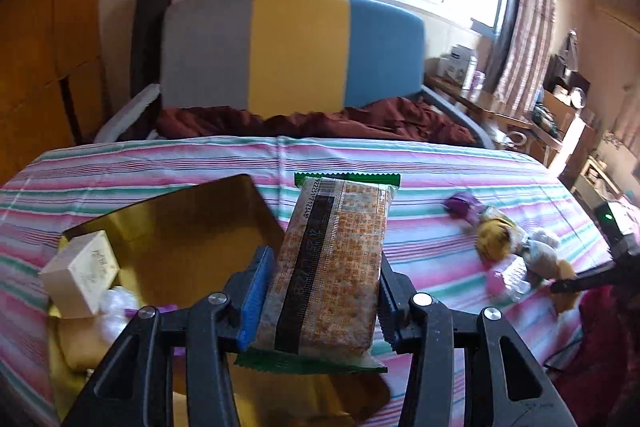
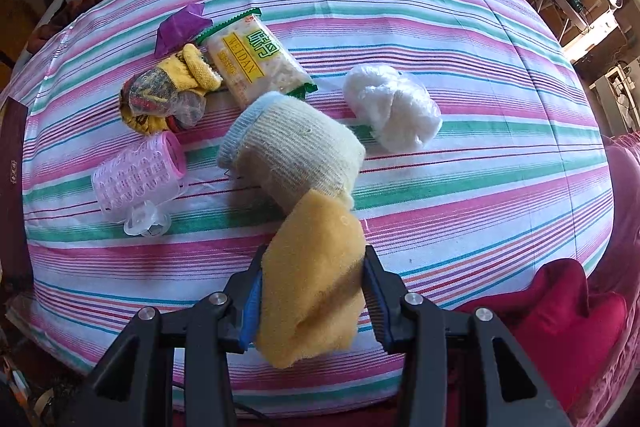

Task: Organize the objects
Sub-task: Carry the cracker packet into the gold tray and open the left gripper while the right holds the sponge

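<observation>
My left gripper (image 1: 322, 267) is shut on a cracker packet (image 1: 336, 251) with green crimped ends, held upright above the striped bed sheet (image 1: 440, 163). Left of it lies a gold box (image 1: 180, 223) with a small cream box (image 1: 82, 273) on its edge. My right gripper (image 2: 314, 259) points down at the bed, shut on the yellow foot of a sock (image 2: 312, 291); the sock's pale ribbed leg (image 2: 296, 147) with a blue cuff hangs toward the sheet. Beyond it lie a second cracker packet (image 2: 256, 63), a yellow sock bundle (image 2: 168, 91), a pink hair roller (image 2: 140, 175) and a white plastic wad (image 2: 392, 107).
A purple wrapper (image 2: 180, 27) lies by the second packet and a small clear piece (image 2: 146, 221) by the roller. A grey, yellow and blue headboard (image 1: 296, 51) and a maroon blanket (image 1: 320, 123) close the far end. Red cloth (image 2: 560, 307) lies at the bed's near right.
</observation>
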Available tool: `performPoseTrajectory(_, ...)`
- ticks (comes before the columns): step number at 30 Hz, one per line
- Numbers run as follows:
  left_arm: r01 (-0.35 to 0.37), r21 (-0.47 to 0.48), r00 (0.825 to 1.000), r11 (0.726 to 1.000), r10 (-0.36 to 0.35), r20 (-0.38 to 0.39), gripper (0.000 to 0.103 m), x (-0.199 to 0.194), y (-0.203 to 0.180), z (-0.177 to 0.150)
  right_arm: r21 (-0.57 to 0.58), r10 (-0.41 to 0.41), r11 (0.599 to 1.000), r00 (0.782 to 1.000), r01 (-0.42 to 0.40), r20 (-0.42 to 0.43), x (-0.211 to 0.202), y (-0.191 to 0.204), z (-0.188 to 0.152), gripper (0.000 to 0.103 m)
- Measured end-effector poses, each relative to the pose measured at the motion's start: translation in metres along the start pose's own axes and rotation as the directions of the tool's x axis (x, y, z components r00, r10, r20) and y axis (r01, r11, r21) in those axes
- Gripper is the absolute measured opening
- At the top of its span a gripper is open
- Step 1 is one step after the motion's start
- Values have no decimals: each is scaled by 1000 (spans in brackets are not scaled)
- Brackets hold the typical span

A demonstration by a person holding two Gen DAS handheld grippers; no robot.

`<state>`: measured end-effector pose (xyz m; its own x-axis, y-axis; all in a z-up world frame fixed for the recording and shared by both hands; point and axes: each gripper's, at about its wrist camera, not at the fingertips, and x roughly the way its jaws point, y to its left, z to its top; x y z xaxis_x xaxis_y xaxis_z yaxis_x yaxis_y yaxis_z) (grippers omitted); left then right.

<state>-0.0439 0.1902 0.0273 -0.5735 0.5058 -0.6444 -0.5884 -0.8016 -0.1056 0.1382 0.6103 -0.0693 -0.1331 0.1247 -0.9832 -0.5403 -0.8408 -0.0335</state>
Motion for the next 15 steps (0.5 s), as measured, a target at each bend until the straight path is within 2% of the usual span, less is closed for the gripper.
performPoseTrajectory(4, -132, -55, 989, 990, 128, -67, 48, 21, 54, 8, -7, -1, 1000, 1000, 1, 2, 0, -3, 3, 44)
performPoseTrajectory(7, -200, -93, 975, 975, 189, -119, 48, 37, 88, 8, -9, -3, 1000, 1000, 3, 4, 0, 0, 3, 44)
performPoseTrajectory(10, -244, -111, 960, 963, 224, -165, 48, 52, 109, 4, -11, -4, 1000, 1000, 4, 4, -1, 4, 0, 44)
performPoseTrajectory(15, -261, -124, 946, 957, 228, -231, 49, 76, 127, -3, -10, -5, 1000, 1000, 5, 11, -4, 29, -16, 44)
